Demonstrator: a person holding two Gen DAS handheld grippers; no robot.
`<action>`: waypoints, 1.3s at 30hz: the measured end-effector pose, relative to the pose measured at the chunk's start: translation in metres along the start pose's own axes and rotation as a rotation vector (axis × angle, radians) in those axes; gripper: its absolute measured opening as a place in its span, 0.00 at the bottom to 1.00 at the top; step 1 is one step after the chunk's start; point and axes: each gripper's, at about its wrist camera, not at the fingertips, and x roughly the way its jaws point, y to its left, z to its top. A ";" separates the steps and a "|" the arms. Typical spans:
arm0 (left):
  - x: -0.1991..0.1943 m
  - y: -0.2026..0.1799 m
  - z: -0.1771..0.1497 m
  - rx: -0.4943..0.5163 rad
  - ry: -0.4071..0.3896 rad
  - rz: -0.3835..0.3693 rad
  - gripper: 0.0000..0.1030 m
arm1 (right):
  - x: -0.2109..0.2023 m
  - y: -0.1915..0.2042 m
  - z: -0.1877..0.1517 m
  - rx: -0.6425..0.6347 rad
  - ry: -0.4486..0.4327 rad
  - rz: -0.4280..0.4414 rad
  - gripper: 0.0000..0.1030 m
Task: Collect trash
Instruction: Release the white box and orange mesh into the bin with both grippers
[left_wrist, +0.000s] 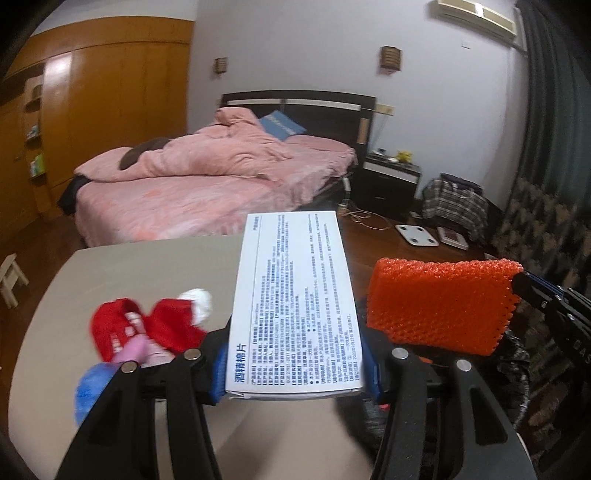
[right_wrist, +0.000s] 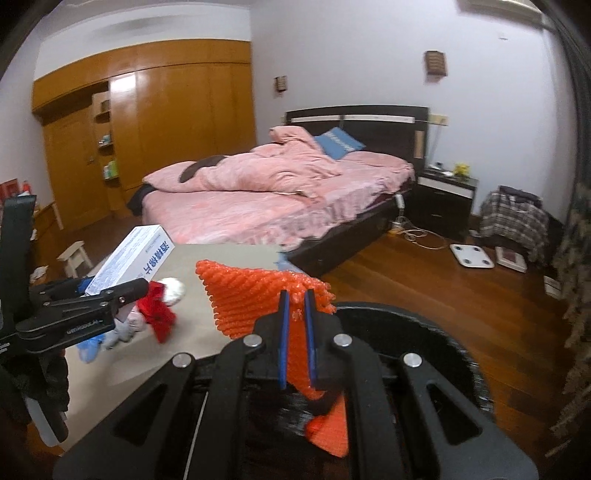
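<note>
My left gripper (left_wrist: 295, 354) is shut on a white cardboard box (left_wrist: 293, 302) with printed text and holds it above the beige table (left_wrist: 147, 266). The box also shows in the right wrist view (right_wrist: 133, 258). My right gripper (right_wrist: 297, 302) is shut on a piece of orange foam netting (right_wrist: 251, 302), held above a black round bin (right_wrist: 424, 332) at the table's right edge. The netting also shows in the left wrist view (left_wrist: 439, 299). On the table lie a red cloth item (left_wrist: 147, 328), a white ball (left_wrist: 197, 299), a pink piece (left_wrist: 133, 349) and a blue piece (left_wrist: 92, 384).
A bed with pink bedding (right_wrist: 280, 192) stands behind the table. A dark nightstand (right_wrist: 443, 199), a white scale (right_wrist: 471, 255) and a plaid bag (right_wrist: 517, 218) are on the wooden floor at right. A wooden wardrobe (right_wrist: 147, 122) fills the left wall. A small white stool (right_wrist: 75, 256) stands at left.
</note>
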 end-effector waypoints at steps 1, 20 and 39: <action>0.003 -0.010 0.001 0.013 0.000 -0.016 0.53 | -0.003 -0.009 -0.003 0.008 0.002 -0.021 0.07; 0.057 -0.120 -0.013 0.133 0.077 -0.235 0.53 | -0.014 -0.083 -0.053 0.112 0.066 -0.186 0.08; 0.033 -0.061 -0.005 0.078 0.017 -0.143 0.92 | -0.019 -0.074 -0.051 0.128 0.003 -0.164 0.95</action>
